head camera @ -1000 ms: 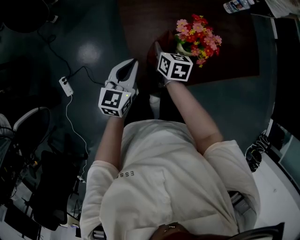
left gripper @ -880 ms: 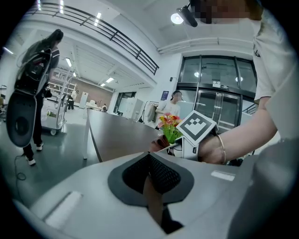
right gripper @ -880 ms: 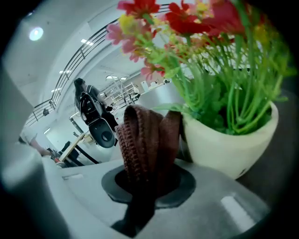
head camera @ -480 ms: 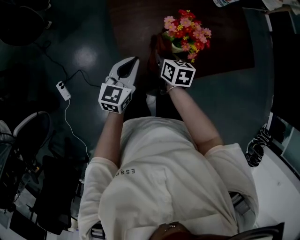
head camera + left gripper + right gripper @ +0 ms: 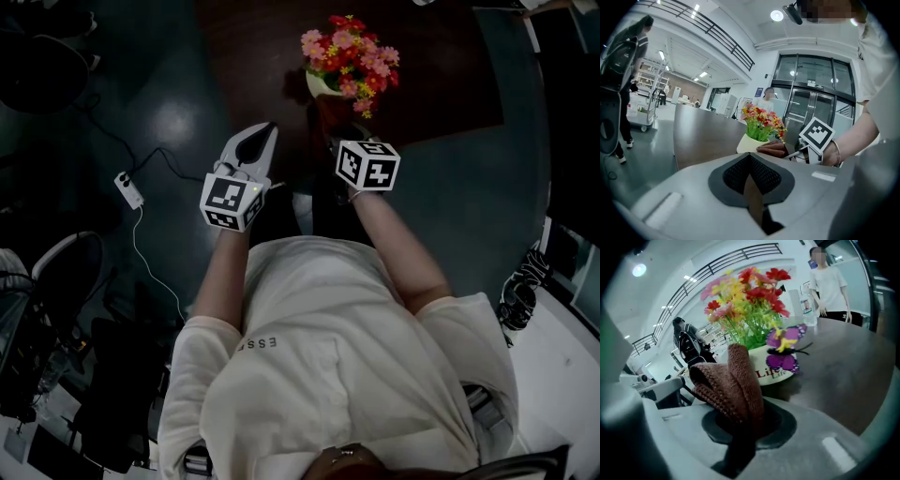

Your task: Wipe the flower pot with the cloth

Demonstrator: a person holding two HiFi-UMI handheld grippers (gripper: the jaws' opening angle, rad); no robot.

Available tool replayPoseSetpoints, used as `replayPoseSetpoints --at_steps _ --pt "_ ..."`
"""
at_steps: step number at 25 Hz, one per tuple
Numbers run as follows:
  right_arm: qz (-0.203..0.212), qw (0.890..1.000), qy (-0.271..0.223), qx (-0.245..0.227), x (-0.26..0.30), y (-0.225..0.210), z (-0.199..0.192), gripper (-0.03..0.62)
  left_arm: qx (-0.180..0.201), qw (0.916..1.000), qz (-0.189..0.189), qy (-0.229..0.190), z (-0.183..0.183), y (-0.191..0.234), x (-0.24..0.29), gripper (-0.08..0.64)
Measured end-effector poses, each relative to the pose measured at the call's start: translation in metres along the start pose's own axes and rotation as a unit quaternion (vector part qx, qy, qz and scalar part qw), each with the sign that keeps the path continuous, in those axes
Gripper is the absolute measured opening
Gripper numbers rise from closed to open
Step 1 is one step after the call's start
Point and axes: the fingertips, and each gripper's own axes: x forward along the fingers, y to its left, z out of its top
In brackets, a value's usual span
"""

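The pot (image 5: 774, 367) stood on the worktop (image 5: 441, 75), just beyond the cloth (image 5: 736, 380), so wiping looked about to begin. Next, the cloth needed pressing on the pot's near wall without tipping it. The right hand-held gripper (image 5: 740, 420) was clamped on the cloth, and the left hand-held gripper (image 5: 751, 178) hung closed and empty, left of the pot.

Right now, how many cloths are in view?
1. The brown cloth is clamped in the right tongs, close to the white flower pot. Another could be hidden behind the flowers.
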Motion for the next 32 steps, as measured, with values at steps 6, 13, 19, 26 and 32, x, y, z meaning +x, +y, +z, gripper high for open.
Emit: replayPoseSetpoints --at_steps 6,13,19,26,32 --pt "0.027 0.998 0.045 -0.032 -0.022 -0.026 -0.015 0.044 0.008 0.9998 0.012 -0.011 0.007 -0.009 0.016 0.011" --pt "0.010 0.991 0.105 -0.084 -0.055 -0.099 -0.016 0.044 0.084 0.9962 -0.009 -0.021 0.021 -0.025 0.052 0.131" --pt "-0.027 0.994 0.077 -0.067 -0.052 -0.161 0.032 0.044 0.143 0.9886 -0.044 0.013 0.009 -0.027 0.099 0.392" --pt "-0.020 0.993 0.052 -0.105 -0.040 -0.180 0.082 0.044 0.194 0.9763 -0.089 0.039 0.004 -0.019 0.139 0.534" --pt "-0.001 0.990 0.051 -0.134 -0.021 -0.180 0.098 0.044 0.213 0.9624 -0.147 0.082 -0.008 -0.024 0.167 0.555"
